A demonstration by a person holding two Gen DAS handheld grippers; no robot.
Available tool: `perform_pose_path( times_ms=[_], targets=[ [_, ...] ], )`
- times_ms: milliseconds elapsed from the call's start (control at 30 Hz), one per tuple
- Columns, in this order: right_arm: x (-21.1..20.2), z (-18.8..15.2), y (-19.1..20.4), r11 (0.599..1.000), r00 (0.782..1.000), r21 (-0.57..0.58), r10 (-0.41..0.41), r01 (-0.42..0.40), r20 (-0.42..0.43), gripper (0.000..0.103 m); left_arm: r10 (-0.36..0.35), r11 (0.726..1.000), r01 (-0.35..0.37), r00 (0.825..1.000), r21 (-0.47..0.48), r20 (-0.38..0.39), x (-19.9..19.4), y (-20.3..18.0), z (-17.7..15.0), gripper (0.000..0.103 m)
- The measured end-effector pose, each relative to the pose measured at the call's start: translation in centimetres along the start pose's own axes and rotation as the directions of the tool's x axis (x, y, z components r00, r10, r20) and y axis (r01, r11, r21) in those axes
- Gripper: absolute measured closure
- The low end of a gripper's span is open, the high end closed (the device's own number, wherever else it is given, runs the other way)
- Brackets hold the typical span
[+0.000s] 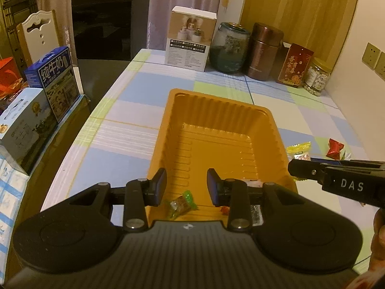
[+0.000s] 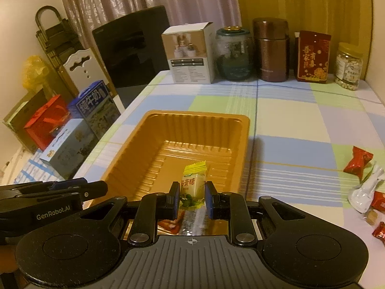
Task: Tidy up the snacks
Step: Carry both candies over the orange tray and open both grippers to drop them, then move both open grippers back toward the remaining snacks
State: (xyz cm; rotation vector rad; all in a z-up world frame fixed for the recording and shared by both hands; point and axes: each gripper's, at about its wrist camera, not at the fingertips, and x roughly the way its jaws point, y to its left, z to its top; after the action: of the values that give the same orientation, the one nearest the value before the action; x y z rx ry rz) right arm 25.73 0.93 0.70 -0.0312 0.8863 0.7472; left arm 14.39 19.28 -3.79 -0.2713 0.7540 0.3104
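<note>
Right gripper (image 2: 192, 200) levelled over near end of orange tray (image 2: 243, 130), fingers pointed forward, jaws pinched on yellow-wrapped candy (image 2: 193, 185) held upright between pads. Left gripper (image 1: 186, 187) likewise poised low over tray's near end, jaws spread with nothing between, green-wrapped candy (image 1: 183, 203) lying on tray floor just below the gap. Red-wrapped piece (image 1: 225, 209) partly hidden beside left gripper's right finger. Tray rested on checked tablecloth (image 2: 288, 110). Loose candies (image 2: 358, 161) scattered on cloth to right of tray, apart from it. Jars and boxes (image 2: 272, 50) ranged along far table edge.
</note>
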Motion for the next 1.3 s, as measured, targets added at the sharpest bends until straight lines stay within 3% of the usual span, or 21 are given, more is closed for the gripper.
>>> perform_pose_path(
  times_ms=[333,367,400,467,833,1067,1300],
  targets=[
    [0.3,0.5,0.8,0.995,0.996,0.037,0.09,-0.09,0.015,0.08,0.009,1.0,-0.009,1.0,-0.015,-0.002,-0.2,0.8,-0.3,0.07],
    [0.3,0.6,0.8,0.995,0.996,0.046,0.093,-0.094,0.017,0.071,0.01,1.0,-0.01,1.0,-0.016,-0.001,-0.2,0.8,-0.3,0.07],
    [0.2,0.7,0.7,0.994,0.995,0.052,0.093,-0.094,0.022,0.051,0.011,1.0,-0.011,1.0,-0.015,0.0,-0.3,0.9,-0.4,0.07],
    [-0.3,0.7,0.6,0.994,0.995,0.062,0.087,-0.09,0.044,0.041,0.013,1.0,-0.013,1.0,-0.017,0.004,-0.5,0.9,-0.4,0.07],
    [-3.5,-0.6,-0.7,0.996,0.999,0.085,-0.01,0.006,0.047,0.041,0.003,1.0,-0.003,1.0,-0.007,0.01,-2.0,0.0,-0.9,0.066],
    [-6.6,-2.8,-1.7,0.991,0.996,0.118,-0.069,0.062,0.056,0.041,-0.017,1.0,0.017,1.0,0.014,0.018,-3.4,-1.6,-1.3,0.054],
    [-9.6,-4.7,-3.3,0.979,0.989,0.16,-0.134,0.122,0.067,0.041,-0.049,0.998,0.048,0.998,0.048,0.028,-4.7,-3.9,-1.9,0.048]
  ],
)
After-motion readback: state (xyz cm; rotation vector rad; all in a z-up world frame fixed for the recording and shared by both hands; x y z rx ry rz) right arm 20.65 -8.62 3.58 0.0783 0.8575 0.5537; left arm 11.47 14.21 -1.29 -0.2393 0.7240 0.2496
